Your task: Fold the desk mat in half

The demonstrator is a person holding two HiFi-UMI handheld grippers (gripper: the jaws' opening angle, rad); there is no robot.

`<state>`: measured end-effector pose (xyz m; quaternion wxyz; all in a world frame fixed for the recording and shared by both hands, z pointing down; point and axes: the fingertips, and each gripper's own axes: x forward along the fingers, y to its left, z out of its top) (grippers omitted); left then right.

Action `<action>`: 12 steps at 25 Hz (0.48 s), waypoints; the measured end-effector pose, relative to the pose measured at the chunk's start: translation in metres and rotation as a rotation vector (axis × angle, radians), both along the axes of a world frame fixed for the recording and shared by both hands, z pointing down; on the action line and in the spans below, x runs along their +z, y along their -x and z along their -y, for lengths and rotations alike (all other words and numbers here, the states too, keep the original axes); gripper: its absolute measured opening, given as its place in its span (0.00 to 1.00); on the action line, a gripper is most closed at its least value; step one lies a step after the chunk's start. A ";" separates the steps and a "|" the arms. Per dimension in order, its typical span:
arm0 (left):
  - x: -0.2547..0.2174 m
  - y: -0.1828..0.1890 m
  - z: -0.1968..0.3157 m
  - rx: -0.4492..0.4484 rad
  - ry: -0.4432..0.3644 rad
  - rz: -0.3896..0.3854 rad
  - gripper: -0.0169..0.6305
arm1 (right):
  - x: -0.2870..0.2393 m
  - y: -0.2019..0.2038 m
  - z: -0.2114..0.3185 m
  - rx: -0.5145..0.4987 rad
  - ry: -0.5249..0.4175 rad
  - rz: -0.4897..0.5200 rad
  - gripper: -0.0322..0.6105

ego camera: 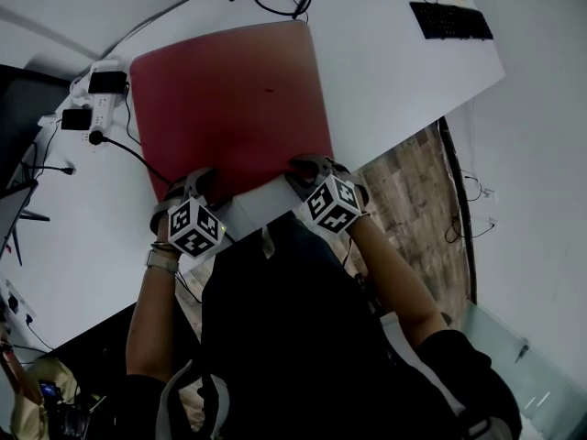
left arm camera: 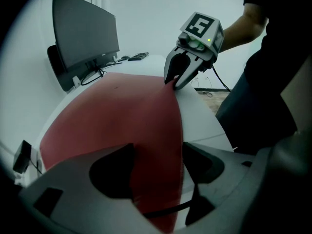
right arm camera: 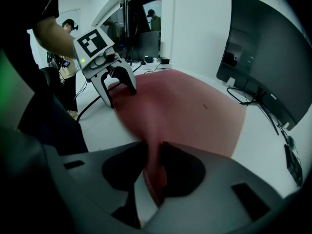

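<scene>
A dark red desk mat lies flat on the white table, its near edge by my body. My right gripper is at the near right corner, and in the right gripper view its jaws pinch the mat's edge, which rises into a fold between them. The left gripper view shows that same gripper holding the raised corner. My left gripper stands at the near left corner. Its jaws are wide apart, straddling the mat's edge without pressing it.
A dark monitor stands at the far side of the mat, with a keyboard at the far right. A power strip with plugs and cables lies left of the mat. The table's front edge runs just under the grippers.
</scene>
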<state>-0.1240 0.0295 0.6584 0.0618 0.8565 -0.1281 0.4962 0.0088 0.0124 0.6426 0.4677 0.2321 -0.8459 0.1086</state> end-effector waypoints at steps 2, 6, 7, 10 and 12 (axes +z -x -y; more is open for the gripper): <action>-0.002 -0.002 0.000 0.016 -0.032 0.006 0.53 | -0.005 -0.002 0.004 0.017 -0.005 -0.006 0.21; -0.009 -0.007 0.007 0.043 -0.096 0.010 0.53 | -0.018 -0.008 0.017 0.045 -0.018 -0.013 0.17; -0.011 -0.008 0.009 0.038 -0.101 0.007 0.53 | -0.022 -0.009 0.020 0.046 -0.024 -0.014 0.16; -0.019 -0.016 0.016 0.011 -0.111 -0.014 0.52 | -0.034 -0.015 0.027 0.053 -0.049 -0.015 0.15; -0.026 -0.021 0.019 -0.010 -0.102 -0.036 0.51 | -0.043 -0.020 0.032 0.061 -0.063 -0.008 0.15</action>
